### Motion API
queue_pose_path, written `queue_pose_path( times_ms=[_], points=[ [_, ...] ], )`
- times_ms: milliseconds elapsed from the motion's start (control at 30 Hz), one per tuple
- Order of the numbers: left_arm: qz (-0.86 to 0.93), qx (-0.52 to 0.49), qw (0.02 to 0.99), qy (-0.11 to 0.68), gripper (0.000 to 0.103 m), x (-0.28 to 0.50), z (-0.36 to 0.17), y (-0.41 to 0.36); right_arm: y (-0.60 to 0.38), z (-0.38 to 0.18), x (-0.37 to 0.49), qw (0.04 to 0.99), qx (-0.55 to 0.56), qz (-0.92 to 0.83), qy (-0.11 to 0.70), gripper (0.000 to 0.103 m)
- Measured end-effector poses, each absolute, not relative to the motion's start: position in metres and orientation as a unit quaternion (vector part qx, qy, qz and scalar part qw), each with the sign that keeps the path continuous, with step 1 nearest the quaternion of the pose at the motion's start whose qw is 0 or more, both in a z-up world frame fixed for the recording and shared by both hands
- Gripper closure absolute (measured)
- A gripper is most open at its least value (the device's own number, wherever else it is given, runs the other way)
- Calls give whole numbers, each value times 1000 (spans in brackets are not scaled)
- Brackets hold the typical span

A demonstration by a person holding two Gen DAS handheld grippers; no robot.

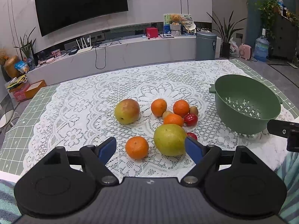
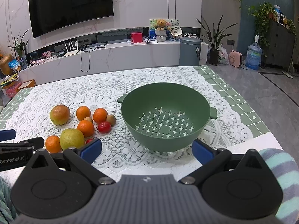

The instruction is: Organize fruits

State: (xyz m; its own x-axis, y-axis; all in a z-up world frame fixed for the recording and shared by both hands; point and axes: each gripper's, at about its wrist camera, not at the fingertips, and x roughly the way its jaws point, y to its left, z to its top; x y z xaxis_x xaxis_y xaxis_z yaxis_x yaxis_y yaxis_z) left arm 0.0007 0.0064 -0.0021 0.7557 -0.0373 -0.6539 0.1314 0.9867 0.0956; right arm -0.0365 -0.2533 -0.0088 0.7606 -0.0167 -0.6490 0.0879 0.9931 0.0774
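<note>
Table topped with a green grid-pattern cover, overlaid by a white lace cloth. Right of centre on the lace, a green colander, upright and empty. To its left, a loose cluster of fruit: a near green pear, a far reddish-green pear, four oranges, two red tomatoes and two small brown fruits.

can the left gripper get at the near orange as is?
Probably yes. The left gripper is open, and the near orange sits between its fingers' line with bare cloth in front; only the green-yellow fruit crowds its right side.
</note>
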Motion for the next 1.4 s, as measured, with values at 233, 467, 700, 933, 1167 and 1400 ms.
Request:
queue_pose_path(
  times_ms=[233, 467, 700, 933, 1167, 1400],
  points=[
    [-46, 69, 932, 352, 6, 1, -3, 7, -254, -10, -35, 934, 56, -26, 351, 4],
    [-48, 68, 931, 356, 6, 2, -3, 7, -254, -12, -33, 932, 59, -27, 357, 4],
    [-46, 66, 930, 359, 6, 2, -5, 8, -254, -14, -32, 930, 63, -27, 362, 4],
    [-46, 64, 929, 361, 6, 3, -5, 10, -254, -17, -32, 927, 69, -29, 368, 4],
    [-46, 61, 929, 363, 6, 3, -5, 11, -254, -17, -32, 925, 69, -29, 371, 4],
    [-46, 61, 928, 364, 6, 3, -6, 11, -254, -19, -32, 924, 71, -30, 375, 4]
  ],
)
